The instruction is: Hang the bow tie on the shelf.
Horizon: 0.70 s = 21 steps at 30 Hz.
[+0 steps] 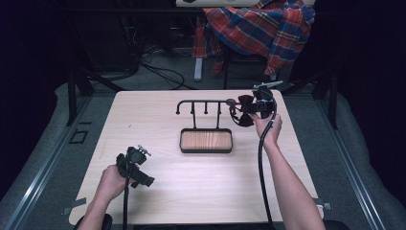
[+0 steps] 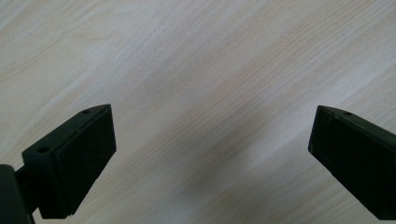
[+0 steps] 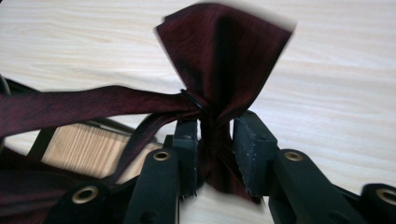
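High view: right gripper [image 1: 253, 108] holds dark red bow tie [image 1: 245, 110] at right end of black hook rack [image 1: 203, 112] on table [image 1: 201, 182]; left gripper [image 1: 135, 165] rests near-left. Left gripper view: jaws wide apart, nothing btwn. Right gripper view: jaws pinch bow tie [image 3: 219, 60] at its knot.

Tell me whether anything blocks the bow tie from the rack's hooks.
Nothing visible does. The right tool grips the dark red bow tie at its knot, right at the right end of the black hook rack. The tie's strap trails toward the rack.
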### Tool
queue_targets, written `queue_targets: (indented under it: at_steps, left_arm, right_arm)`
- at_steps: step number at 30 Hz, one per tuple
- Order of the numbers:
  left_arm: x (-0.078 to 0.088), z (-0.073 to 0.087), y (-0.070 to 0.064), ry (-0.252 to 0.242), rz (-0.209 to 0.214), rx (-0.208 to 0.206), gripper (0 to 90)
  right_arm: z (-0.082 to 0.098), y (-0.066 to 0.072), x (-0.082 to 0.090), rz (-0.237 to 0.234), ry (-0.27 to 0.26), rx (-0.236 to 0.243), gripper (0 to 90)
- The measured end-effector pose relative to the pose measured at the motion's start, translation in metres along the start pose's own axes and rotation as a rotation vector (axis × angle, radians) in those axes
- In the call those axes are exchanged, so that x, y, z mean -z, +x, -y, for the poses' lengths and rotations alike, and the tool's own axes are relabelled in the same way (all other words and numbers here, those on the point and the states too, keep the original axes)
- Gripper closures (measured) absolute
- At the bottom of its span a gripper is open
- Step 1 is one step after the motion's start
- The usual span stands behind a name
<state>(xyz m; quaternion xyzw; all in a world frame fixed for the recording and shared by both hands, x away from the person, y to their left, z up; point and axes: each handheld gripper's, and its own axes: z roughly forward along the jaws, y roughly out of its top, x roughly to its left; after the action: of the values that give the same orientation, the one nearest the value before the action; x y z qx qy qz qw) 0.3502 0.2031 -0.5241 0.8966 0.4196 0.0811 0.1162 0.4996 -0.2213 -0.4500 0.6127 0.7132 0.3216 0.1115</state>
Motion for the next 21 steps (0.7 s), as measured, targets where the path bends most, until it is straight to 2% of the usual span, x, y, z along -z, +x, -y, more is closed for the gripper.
queue_targets:
  at_steps: [7, 9, 16, 21]
  left_arm:
    - [0.000, 0.000, 0.000, 0.001, 0.000, -0.003, 0.9]
    - [-0.001, 0.000, 0.000, 0.003, 0.002, -0.001, 0.9]
    - [0.000, 0.000, -0.001, 0.003, 0.001, -0.003, 0.9]
    - [0.000, 0.000, -0.001, 0.004, 0.001, -0.003, 0.9]
  right_arm:
    - [0.006, 0.000, -0.010, -0.051, 0.034, -0.007, 66.4]
    - [0.008, 0.002, -0.011, -0.078, 0.047, -0.006, 64.5]
    - [0.014, 0.007, -0.004, -0.114, 0.062, 0.053, 61.8]
    - [0.018, 0.010, 0.006, -0.132, 0.075, 0.116, 59.0]
